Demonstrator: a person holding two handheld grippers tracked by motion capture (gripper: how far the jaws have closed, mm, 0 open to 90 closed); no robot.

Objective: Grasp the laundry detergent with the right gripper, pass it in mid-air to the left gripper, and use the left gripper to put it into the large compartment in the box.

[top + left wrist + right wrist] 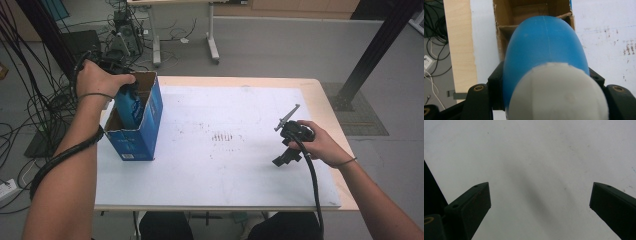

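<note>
My left gripper (546,77) is shut on a blue rounded container (544,50) with a white end; its black jaws press both sides. In the high view this container (131,107) hangs partly inside an open blue cardboard box (145,132) at the table's left side, with the left gripper (125,92) right above the box's opening. The left gripper view shows the brown inside of the box (529,12) just beyond the container. My right gripper (284,157) rests low over the white table sheet at the right. Its jaws stand open and wide apart (540,195) with nothing between them.
A white sheet (225,170) with faint dark smudges (222,136) covers most of the wooden table (320,95). Cables (20,100) lie on the floor to the left. Desk legs (212,45) stand beyond the far edge, and a black post (375,50) rises at the far right.
</note>
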